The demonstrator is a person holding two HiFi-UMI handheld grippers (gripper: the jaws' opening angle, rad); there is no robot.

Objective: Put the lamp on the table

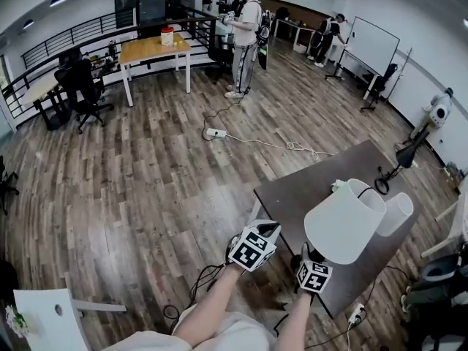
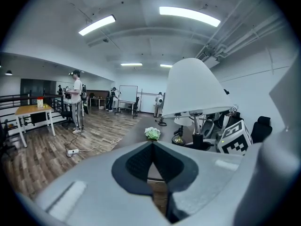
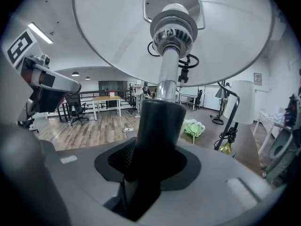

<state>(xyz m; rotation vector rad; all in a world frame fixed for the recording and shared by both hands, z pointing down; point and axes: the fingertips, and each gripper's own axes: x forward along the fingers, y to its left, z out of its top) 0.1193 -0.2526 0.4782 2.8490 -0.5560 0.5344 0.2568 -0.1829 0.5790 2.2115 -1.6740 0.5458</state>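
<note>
The lamp has a white cone shade (image 1: 344, 221) and a black stem (image 3: 155, 126). My right gripper (image 3: 148, 161) is shut on that stem and holds the lamp upright over the near edge of the dark table (image 1: 307, 189). In the head view the right gripper (image 1: 313, 273) sits just under the shade. My left gripper (image 1: 252, 246) hovers to its left, off the table's corner; its jaws (image 2: 151, 161) are shut with nothing between them. The left gripper view shows the shade (image 2: 195, 88) to its right.
On the table stand a second white shade (image 1: 395, 214), a black desk lamp (image 1: 398, 163) and a bunch of pale flowers (image 1: 338, 186). A power strip with cable (image 1: 214, 132) lies on the wooden floor. A person (image 1: 243, 39) stands by a wooden desk (image 1: 153, 48). A white chair (image 1: 47, 316) is at bottom left.
</note>
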